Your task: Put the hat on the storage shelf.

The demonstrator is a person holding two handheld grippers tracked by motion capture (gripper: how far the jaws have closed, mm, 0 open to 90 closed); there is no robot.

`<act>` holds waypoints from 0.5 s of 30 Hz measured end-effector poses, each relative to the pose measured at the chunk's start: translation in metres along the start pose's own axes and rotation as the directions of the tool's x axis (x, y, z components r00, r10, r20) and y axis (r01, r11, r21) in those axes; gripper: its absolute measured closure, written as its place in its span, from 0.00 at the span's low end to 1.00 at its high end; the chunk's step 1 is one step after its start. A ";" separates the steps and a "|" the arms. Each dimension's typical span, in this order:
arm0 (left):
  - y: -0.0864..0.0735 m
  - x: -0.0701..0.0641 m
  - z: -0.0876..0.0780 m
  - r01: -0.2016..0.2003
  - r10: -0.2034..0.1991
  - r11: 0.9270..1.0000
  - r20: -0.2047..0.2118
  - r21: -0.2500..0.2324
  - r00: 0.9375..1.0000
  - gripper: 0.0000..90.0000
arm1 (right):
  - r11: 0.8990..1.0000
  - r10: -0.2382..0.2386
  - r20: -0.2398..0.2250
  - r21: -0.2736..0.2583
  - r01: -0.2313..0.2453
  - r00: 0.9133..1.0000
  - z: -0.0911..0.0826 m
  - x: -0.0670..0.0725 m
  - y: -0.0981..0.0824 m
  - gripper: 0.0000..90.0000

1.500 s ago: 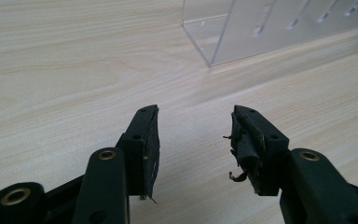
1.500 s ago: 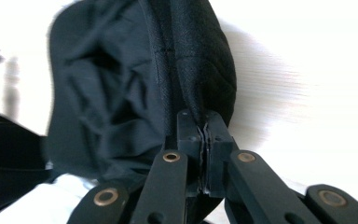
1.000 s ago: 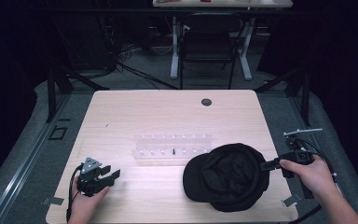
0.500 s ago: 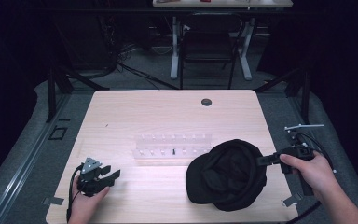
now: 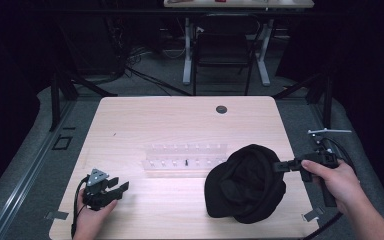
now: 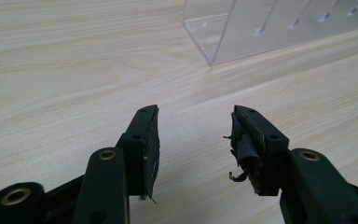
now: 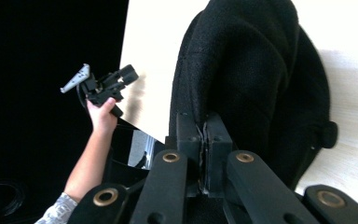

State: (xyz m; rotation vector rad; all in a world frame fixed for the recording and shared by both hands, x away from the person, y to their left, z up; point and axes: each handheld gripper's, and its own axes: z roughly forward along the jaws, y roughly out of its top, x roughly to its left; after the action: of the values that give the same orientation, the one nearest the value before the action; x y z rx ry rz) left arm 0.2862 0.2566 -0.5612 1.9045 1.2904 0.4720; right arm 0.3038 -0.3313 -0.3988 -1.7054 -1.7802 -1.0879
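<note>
The right gripper (image 5: 280,165) had its fingers pinched on the edge of a black cap (image 5: 245,184), which lay at the bench's (image 5: 180,120) near right, just beside a clear plastic rack (image 5: 185,159). The left gripper (image 5: 120,189) rested near left, fingers spread, empty. No readable writing showed.

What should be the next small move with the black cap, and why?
Probably keep lifting the black cap toward the clear rack. The right tongs are shut on its edge with one side raised off the table; the left tongs rest open and idle.
</note>
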 end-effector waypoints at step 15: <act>0.000 0.001 -0.001 0.004 -0.004 1.000 -0.006 -0.001 1.000 0.56 | 0.999 -0.022 -0.047 -0.033 0.021 0.999 -0.011 0.015 0.001 0.98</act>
State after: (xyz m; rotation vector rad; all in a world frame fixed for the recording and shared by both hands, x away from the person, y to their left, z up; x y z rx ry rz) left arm 0.2864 0.2580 -0.5607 1.9006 1.2973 0.4761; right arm 0.3006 -0.3302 -0.3806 -1.6686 -1.7648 -1.1628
